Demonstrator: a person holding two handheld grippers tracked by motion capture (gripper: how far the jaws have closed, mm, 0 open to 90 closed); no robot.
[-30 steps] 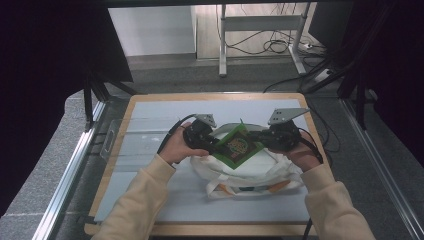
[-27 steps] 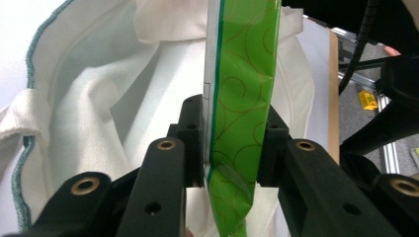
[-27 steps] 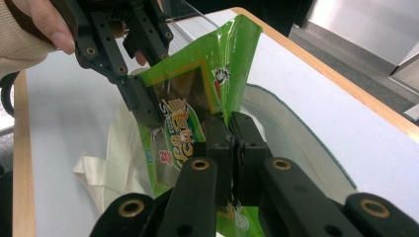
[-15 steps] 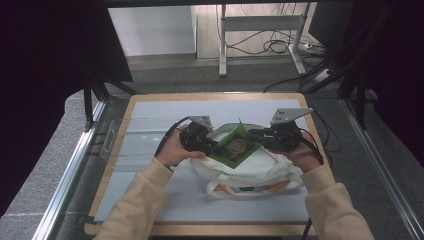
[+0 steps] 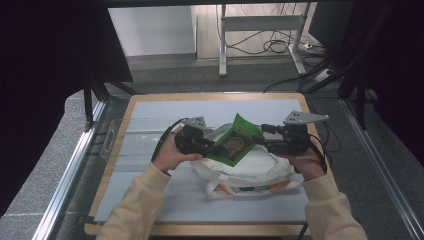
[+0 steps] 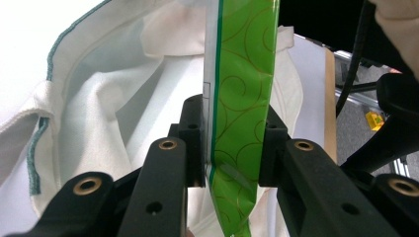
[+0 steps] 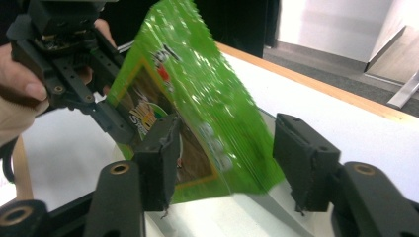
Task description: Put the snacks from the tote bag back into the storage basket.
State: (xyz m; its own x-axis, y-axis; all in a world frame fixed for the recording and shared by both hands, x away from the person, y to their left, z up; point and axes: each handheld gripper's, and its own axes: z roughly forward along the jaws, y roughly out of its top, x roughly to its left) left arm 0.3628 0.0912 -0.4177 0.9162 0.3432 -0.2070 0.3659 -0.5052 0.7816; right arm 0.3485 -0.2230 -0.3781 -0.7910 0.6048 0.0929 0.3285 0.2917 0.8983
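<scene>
A green snack bag (image 5: 234, 141) hangs tilted over the mouth of a white cloth bag (image 5: 250, 172) lying on the table. My left gripper (image 5: 207, 146) is shut on the snack bag's lower left end. In the left gripper view its pads pinch the thin green edge (image 6: 242, 98), with the cloth bag (image 6: 113, 108) behind. My right gripper (image 5: 262, 142) is at the bag's right corner. Its jaws have just been opening. In the right gripper view the snack bag (image 7: 197, 98) lies between the spread jaws (image 7: 230, 148), and the right pad (image 7: 301, 153) stands apart from it.
The pale table top (image 5: 150, 120) has a wooden rim. A clear plastic piece (image 5: 107, 142) sits at its left edge, next to a metal rail (image 5: 70, 175). Desk legs and cables (image 5: 270, 47) lie on the floor beyond the far edge.
The right gripper's jaws have spread apart and let go of the snack bag's corner. The left gripper keeps its hold. Neither hand has shifted much.
</scene>
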